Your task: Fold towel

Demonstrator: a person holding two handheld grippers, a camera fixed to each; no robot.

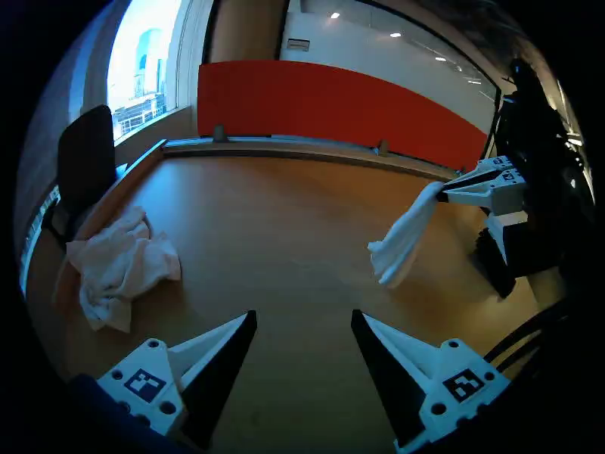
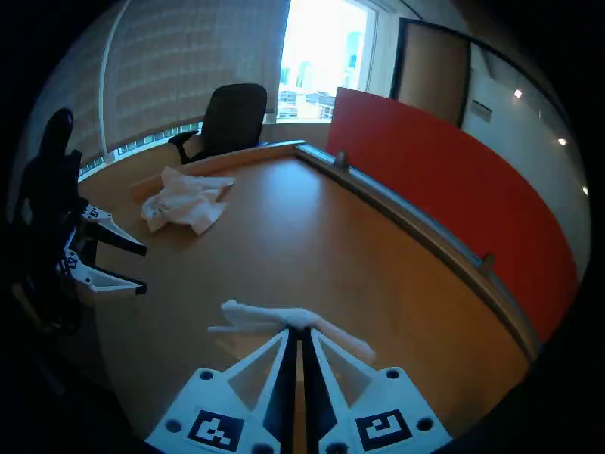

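The broad wooden desk point(image 1: 287, 227) has a smooth, orange-brown top, closed along its far edge by a red partition point(image 1: 340, 106). A white towel point(image 1: 121, 265) lies crumpled in a heap on it, close to the window-side corner.

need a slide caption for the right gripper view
Right gripper shut on a small white cloth towel over the orange-brown wooden table.
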